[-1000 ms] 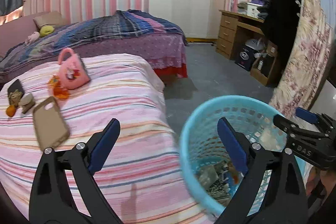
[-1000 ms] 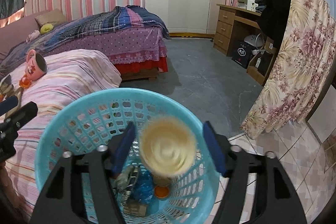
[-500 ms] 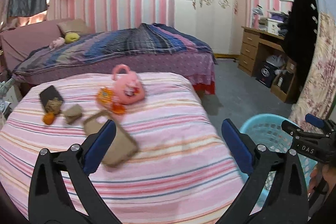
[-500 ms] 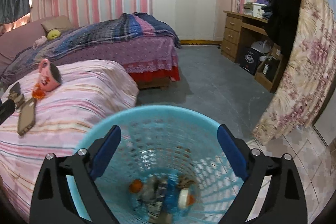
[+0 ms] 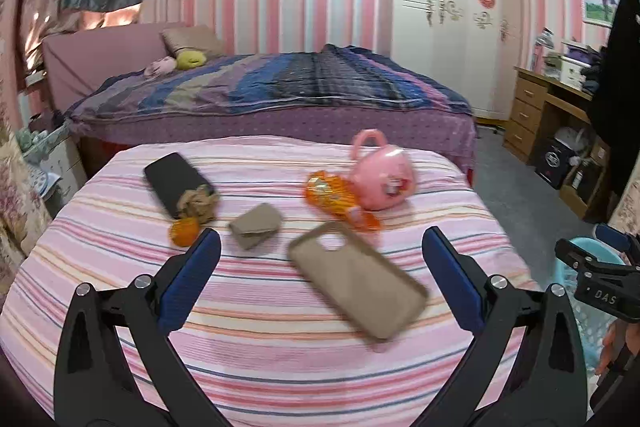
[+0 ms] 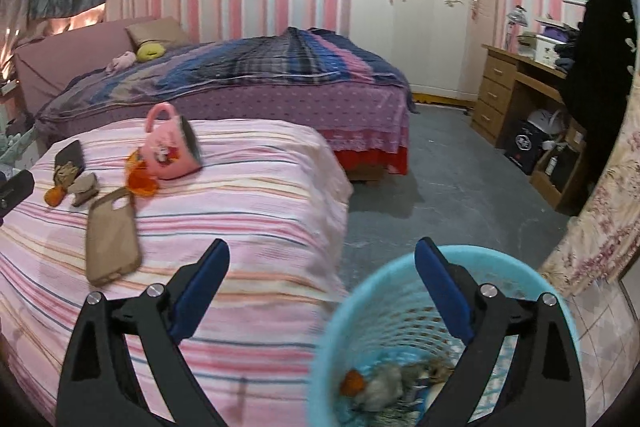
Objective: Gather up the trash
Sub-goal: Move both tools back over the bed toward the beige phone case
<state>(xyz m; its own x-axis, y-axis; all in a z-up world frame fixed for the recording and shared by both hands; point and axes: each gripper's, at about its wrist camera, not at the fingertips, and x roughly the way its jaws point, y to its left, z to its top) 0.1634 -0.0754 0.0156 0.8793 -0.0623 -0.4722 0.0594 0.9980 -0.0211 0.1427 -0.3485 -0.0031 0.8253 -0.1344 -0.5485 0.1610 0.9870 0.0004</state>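
My left gripper (image 5: 320, 247) is open and empty above the pink striped bed (image 5: 260, 339). On the bed ahead of it lie an orange wrapper (image 5: 334, 197), a folded brown paper scrap (image 5: 256, 223), a crumpled brown paper (image 5: 198, 203) and a small orange peel (image 5: 184, 231). My right gripper (image 6: 322, 259) is open and empty, held over the rim of the blue mesh basket (image 6: 352, 311), which has trash in its bottom. The same orange wrapper (image 6: 138, 177) shows at the left of the right wrist view.
A tan phone case (image 5: 356, 279), a black phone (image 5: 172, 181) and a pink mug (image 5: 382, 177) also lie on the bed. A second bed (image 5: 280, 95) stands behind. A wooden desk (image 6: 516, 95) and a floral curtain (image 6: 600, 227) are at the right, grey floor (image 6: 440, 163) between.
Both grippers swung left, from over the basket toward the bed. A round cup that was between the right fingers dropped into the basket, and those jaws widened.
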